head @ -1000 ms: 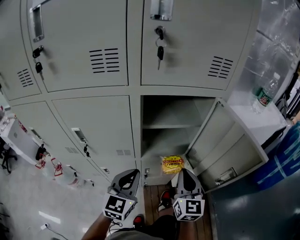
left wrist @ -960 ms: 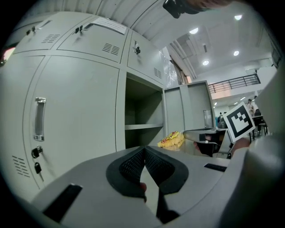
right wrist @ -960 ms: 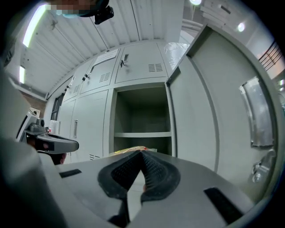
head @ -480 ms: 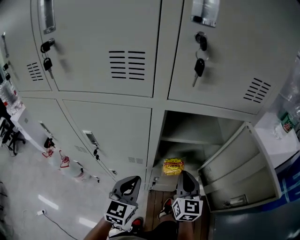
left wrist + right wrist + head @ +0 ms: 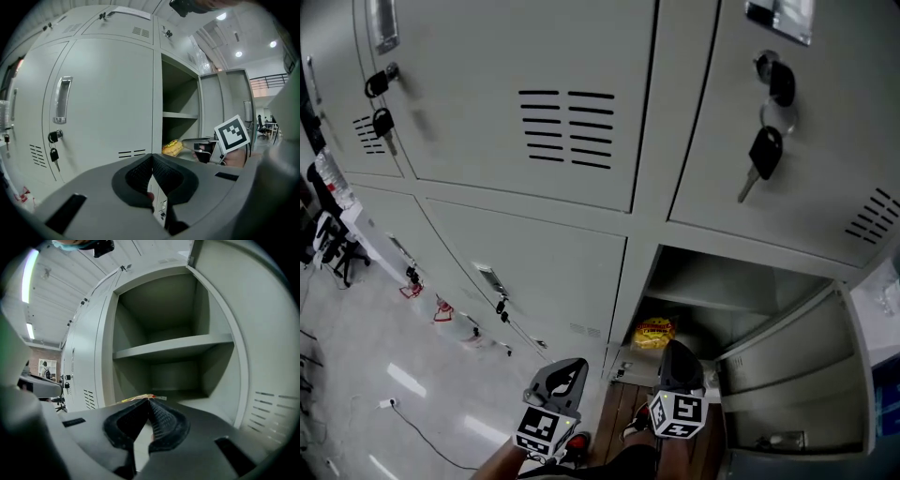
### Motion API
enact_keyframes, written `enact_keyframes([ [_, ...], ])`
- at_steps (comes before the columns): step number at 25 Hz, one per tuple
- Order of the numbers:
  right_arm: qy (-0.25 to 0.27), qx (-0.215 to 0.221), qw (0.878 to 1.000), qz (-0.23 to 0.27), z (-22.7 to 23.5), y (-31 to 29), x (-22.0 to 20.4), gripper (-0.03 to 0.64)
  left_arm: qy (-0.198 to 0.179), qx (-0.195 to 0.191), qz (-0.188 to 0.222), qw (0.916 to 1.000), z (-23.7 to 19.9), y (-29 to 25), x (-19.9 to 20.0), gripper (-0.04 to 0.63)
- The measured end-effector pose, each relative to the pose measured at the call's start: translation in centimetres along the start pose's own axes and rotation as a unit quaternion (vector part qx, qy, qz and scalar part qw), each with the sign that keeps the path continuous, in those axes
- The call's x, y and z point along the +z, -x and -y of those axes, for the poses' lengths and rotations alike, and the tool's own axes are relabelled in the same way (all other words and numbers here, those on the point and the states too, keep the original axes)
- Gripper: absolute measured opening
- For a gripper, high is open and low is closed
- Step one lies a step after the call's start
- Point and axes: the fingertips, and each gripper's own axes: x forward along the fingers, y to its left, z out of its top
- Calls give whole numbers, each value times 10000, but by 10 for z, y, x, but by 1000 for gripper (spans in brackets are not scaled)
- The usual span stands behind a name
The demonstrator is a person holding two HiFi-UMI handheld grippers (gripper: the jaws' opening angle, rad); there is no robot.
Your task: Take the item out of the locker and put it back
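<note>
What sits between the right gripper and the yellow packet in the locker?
Nothing; the left gripper view shows the right gripper almost at the yellow packet.

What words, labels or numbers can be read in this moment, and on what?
None can be read.
Yellow packet in the open locker: red print, too small and blurred.
Marker cube: black-and-white squares, no letters.

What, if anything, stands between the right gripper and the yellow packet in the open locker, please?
Nothing visible does. The locker door stands swung open to the right, and the right gripper, jaws together, points straight into the compartment at the yellow packet lying on its floor below the shelf.
</note>
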Motion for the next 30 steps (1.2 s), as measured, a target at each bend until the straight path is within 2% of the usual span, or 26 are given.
enact_keyframes([
  [10, -115, 51, 9995, -286, 6, -33, -35, 17, 60, 171, -197, 9996, -9, -10, -16, 23],
  [16, -26, -60, 9990, -453, 11, -41, -50, 17, 89, 200, -311, 9993, -15, -12, -26, 23],
  [24, -6, -163, 9987, -486, 15, -41, -56, 18, 95, 186, -405, 9990, -18, -11, -35, 23],
  [28, -98, -20, 9989, -453, 11, -40, -56, 20, 127, 198, -419, 9988, -21, -11, -37, 23],
  [30, -174, 22, 9990, -412, 10, -37, -56, 64, 128, 187, -422, 9989, -21, -11, -37, 23],
])
